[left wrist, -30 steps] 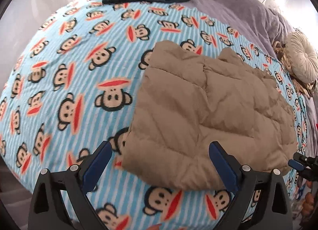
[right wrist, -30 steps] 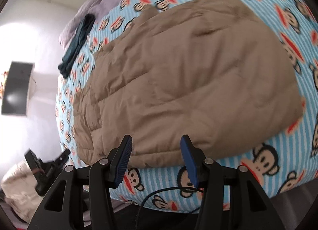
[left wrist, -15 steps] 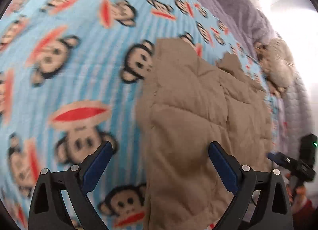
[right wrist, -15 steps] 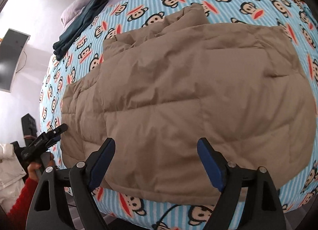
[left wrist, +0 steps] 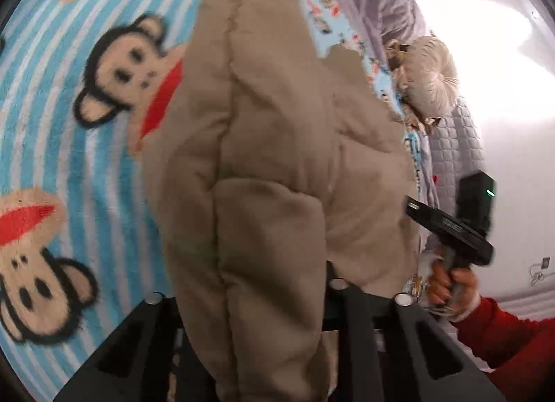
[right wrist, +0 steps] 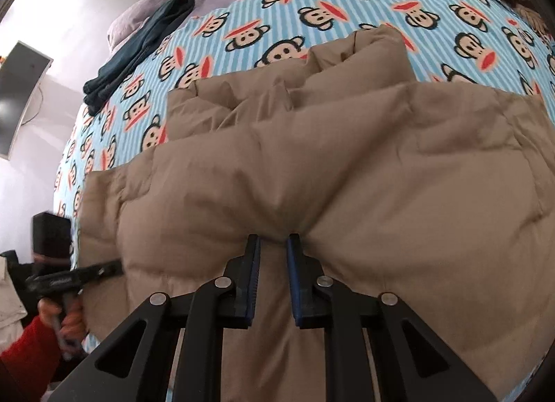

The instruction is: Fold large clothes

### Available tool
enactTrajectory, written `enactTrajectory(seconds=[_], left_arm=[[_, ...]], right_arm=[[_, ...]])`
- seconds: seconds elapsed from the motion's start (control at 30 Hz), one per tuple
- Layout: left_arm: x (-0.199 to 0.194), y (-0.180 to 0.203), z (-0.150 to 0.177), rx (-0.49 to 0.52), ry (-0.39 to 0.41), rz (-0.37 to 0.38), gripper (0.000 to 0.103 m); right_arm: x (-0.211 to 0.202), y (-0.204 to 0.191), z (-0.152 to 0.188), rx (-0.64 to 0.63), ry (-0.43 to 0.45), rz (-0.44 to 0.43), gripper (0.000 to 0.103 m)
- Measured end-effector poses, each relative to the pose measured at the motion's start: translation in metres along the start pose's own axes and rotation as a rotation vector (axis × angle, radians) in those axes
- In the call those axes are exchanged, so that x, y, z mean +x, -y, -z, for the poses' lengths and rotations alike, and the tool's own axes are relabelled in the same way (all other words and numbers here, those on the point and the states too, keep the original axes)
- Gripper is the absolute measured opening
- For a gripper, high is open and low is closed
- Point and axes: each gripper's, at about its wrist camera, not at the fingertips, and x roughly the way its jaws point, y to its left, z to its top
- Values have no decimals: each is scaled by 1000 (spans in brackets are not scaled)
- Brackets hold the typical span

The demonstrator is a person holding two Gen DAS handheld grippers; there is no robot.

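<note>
The tan quilted jacket is spread mid-frame on the monkey-print blanket of the bed. Its near edge is pinched by the closing right tool; the closing left tool is buried in a bunched fold.

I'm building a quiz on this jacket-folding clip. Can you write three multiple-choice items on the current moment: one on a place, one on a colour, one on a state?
1. Where does the dark folded garment lie?
A. On the tan puffer jacket
B. Near the blanket's far edge, by the purple bedding
C. On the floor

2. What colour is the sleeve of the person holding the grippers?
A. Red
B. Green
C. White

3. What is between the right gripper fingers?
A. Nothing
B. The monkey-print blanket
C. A fold of the tan puffer jacket

Key: B, it lies beyond the jacket; A, red cuff at the wrist; C, tan fabric bunches between the closing jaws.
</note>
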Motion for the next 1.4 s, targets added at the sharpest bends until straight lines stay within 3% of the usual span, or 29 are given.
enactTrajectory(seconds=[0.17, 0.3, 0.63, 0.77, 0.97, 1.1, 1.23, 1.27, 1.33, 1.4], left_arm=[[-18, 67, 4, 33, 26, 83, 23], [-16, 132, 3, 119, 18, 83, 23], [56, 264, -6, 243, -30, -101, 23], [62, 271, -12, 233, -44, -110, 23], [62, 277, -3, 220, -58, -173, 23], [80, 294, -3, 235, -91, -234, 23], [111, 313, -1, 258, -149, -295, 24], [121, 317, -1, 257, -173, -279, 27], [134, 320, -5, 230, -208, -214, 44], [150, 323, -10, 188, -243, -133, 55]], right_arm=[[20, 11, -12, 49, -4, -22, 17], [34, 26, -18, 108, -17, -78, 14], [48, 54, -22, 217, -54, -211, 9], [16, 68, -9, 233, -65, -231, 10], [-32, 87, 64, 259, -94, -306, 10], [-25, 79, 100, 263, -146, -346, 10], [-6, 82, 107, 291, -178, -374, 10], [-4, 85, 107, 297, -184, -382, 10], [-8, 91, 109, 306, -188, -398, 10], [-17, 101, 112, 307, -181, -402, 10]])
